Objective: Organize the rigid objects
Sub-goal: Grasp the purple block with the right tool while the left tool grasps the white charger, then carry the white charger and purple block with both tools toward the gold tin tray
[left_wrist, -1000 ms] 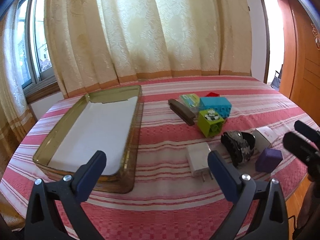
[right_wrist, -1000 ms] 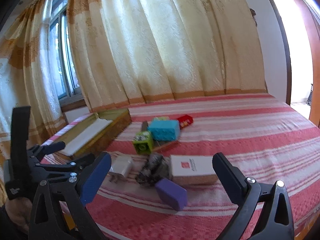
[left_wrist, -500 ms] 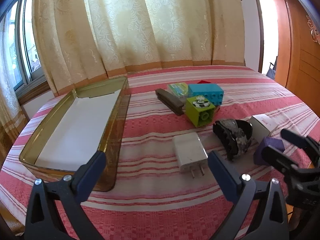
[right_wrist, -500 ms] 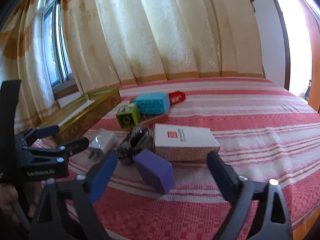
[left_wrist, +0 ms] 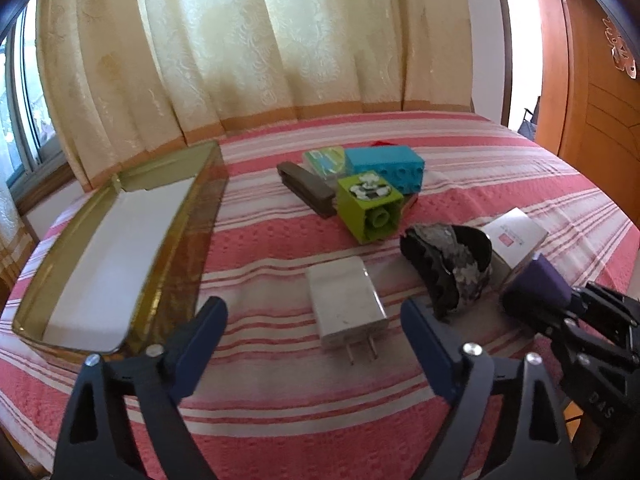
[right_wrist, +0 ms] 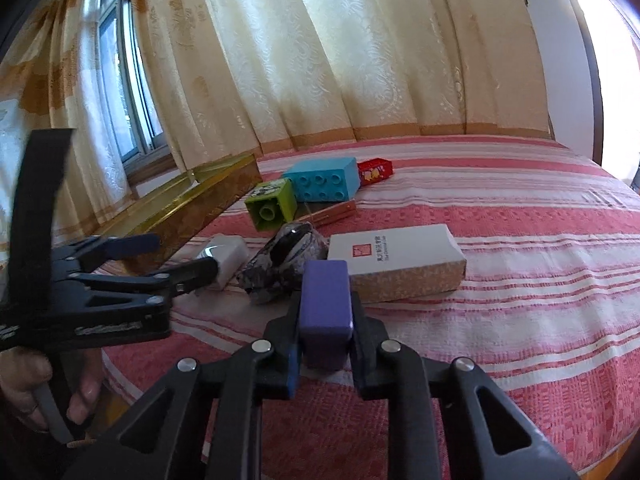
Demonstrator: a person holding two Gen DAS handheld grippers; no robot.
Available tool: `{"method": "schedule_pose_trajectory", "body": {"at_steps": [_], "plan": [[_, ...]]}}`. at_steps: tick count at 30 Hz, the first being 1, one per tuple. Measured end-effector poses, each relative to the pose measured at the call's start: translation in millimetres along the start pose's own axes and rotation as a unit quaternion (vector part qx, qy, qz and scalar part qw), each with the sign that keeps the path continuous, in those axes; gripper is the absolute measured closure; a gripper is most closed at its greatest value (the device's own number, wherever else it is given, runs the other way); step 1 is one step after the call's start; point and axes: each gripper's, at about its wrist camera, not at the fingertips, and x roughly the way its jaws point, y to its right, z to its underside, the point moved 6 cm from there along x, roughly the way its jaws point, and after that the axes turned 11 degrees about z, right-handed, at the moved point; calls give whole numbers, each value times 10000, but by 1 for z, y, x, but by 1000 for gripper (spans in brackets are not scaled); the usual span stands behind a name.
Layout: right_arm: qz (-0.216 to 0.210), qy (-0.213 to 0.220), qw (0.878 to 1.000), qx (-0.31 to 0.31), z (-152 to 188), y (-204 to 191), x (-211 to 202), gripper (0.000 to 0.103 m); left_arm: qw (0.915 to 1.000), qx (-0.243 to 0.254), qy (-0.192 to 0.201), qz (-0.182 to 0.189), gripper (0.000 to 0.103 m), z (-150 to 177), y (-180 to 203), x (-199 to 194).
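Right gripper [right_wrist: 324,344] clamped on purple block [right_wrist: 325,300]; left gripper [left_wrist: 316,332] wide. Could slip out, or clip white box [right_wrist: 396,260] at 1 o'clock.

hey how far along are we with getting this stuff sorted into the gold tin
Barely started. Done: nothing; the gold tin holds only its white liner. In hand: the right gripper is shut on the purple block, not yet carried over. The left gripper is open above the white charger. Left on the striped cloth: charger, green brick, blue brick, stapler, white box and others.
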Motion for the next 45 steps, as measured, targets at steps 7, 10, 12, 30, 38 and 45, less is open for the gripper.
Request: {"method": "schedule_pose_trajectory", "body": {"at_steps": [7, 10, 12, 30, 38, 45], "plan": [[-114, 278, 9995, 64, -5, 0, -7, 81, 9995, -46, -265, 152, 35, -1, 1, 13], [-140, 302, 9994, 77, -5, -1, -6, 81, 9991, -108, -333, 223, 36, -1, 0, 15], [-169, 317, 9993, 65, -5, -3, -6, 81, 9990, -89, -328, 276, 50, 0, 1, 16], [-364, 510, 9980, 91, -7, -8, -11, 81, 9988, -96, 221, 433, 66, 0, -3, -2], [-464, 1009, 9938, -32, -32, -13, -22, 82, 9981, -133, 561, 224, 66, -2, -19, -14], [-468, 993, 9939, -61, -39, -16, -15, 82, 9972, -126, 723, 155, 66, -2, -24, -21]]}}
